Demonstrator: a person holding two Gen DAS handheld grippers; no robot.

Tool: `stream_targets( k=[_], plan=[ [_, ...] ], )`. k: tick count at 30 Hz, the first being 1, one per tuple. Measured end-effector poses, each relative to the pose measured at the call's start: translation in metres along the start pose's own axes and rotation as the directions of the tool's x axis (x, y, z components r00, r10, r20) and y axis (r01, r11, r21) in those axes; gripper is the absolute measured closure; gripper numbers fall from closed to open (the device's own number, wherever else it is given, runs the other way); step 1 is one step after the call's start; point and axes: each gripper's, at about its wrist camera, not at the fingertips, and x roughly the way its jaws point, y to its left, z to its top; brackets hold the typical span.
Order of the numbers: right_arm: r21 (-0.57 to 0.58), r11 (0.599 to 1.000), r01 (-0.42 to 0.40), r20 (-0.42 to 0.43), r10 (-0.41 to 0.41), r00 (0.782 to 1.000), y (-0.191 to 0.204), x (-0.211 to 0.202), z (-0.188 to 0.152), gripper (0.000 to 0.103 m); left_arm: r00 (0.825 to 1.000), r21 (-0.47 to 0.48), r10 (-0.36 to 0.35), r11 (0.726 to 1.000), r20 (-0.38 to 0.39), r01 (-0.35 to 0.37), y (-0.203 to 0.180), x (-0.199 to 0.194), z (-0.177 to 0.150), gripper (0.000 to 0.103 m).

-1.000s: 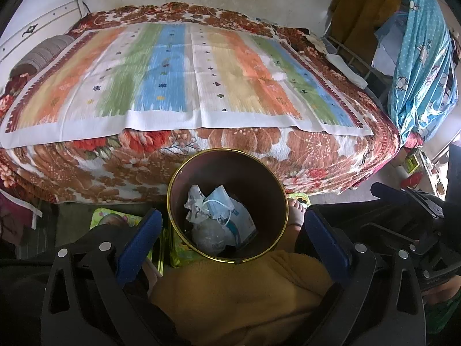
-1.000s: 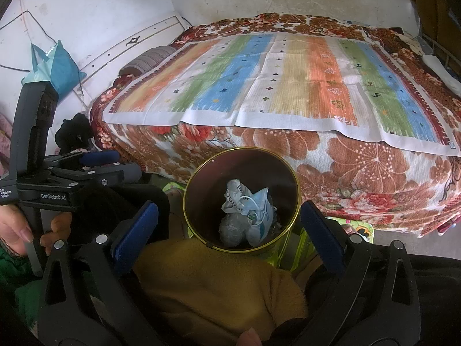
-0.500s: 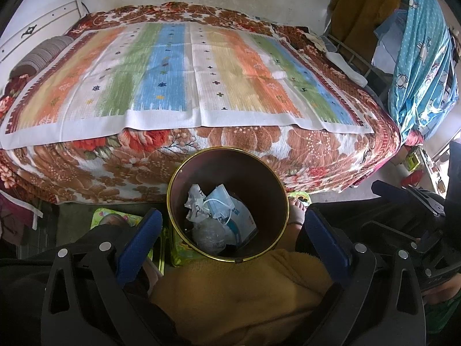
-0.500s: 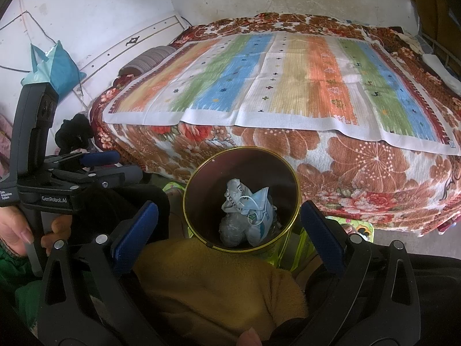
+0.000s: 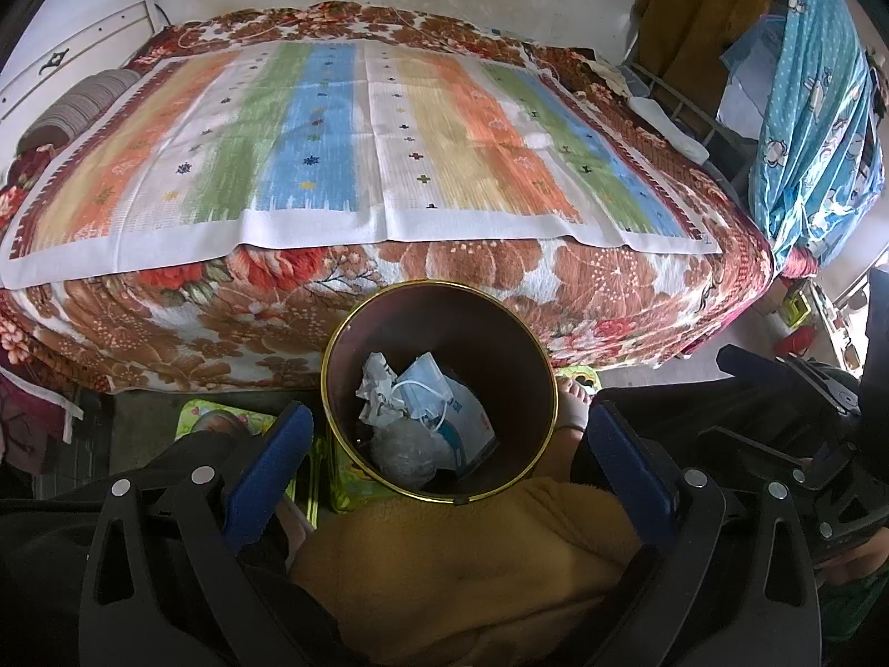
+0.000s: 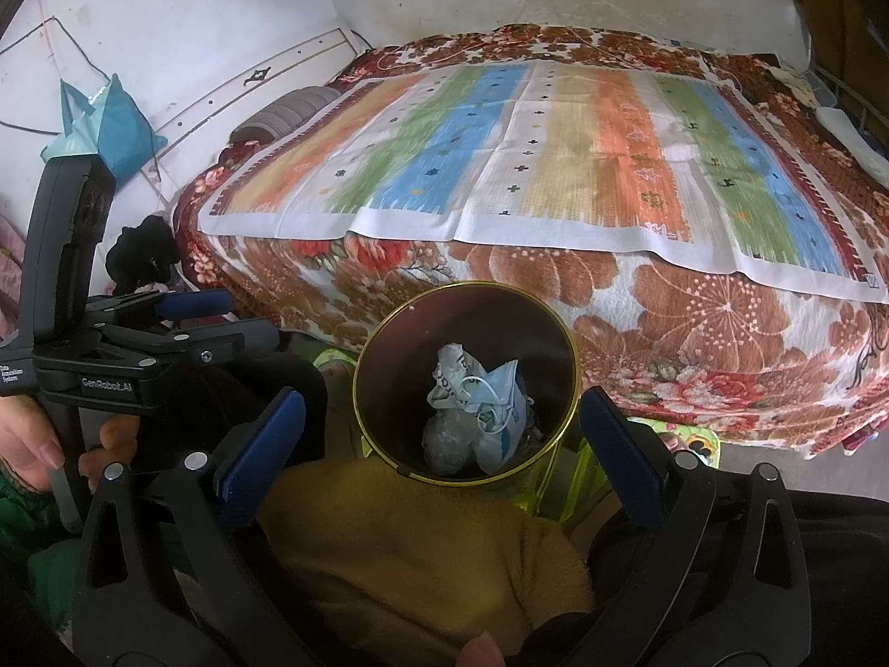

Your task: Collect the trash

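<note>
A round dark bin with a gold rim stands on the floor in front of the bed; it also shows in the right wrist view. Inside lie a blue face mask, crumpled white wrappers and a clear plastic ball; the same trash shows in the right wrist view. My left gripper is open and empty, above and just in front of the bin. My right gripper is open and empty, also over the bin. The left gripper's body shows at the left of the right wrist view.
A bed with a floral blanket and a striped cloth fills the back. A mustard fleece garment lies below both grippers. Green patterned items sit on the floor beside the bin. Hanging blue fabric is at the right.
</note>
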Motion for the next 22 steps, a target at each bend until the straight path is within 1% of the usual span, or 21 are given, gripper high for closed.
stream_targets(
  k=[7, 14, 22],
  plan=[
    [0.001, 1.0, 0.0, -0.001, 0.0, 1.0, 0.0, 0.0, 0.0, 0.009, 1.0, 0.0, 0.0, 1.0, -0.001, 0.0, 0.0, 0.0, 0.001, 0.006],
    [0.002, 1.0, 0.0, -0.001, 0.0, 1.0, 0.0, 0.0, 0.0, 0.009, 1.0, 0.01, 0.007, 1.0, -0.004, -0.007, -0.002, 0.0, -0.007, 0.006],
    [0.001, 1.0, 0.0, -0.001, 0.0, 1.0, 0.0, 0.0, 0.001, 0.009, 1.0, -0.001, -0.022, 1.0, -0.019, 0.022, 0.005, -0.001, -0.009, 0.006]
  ],
)
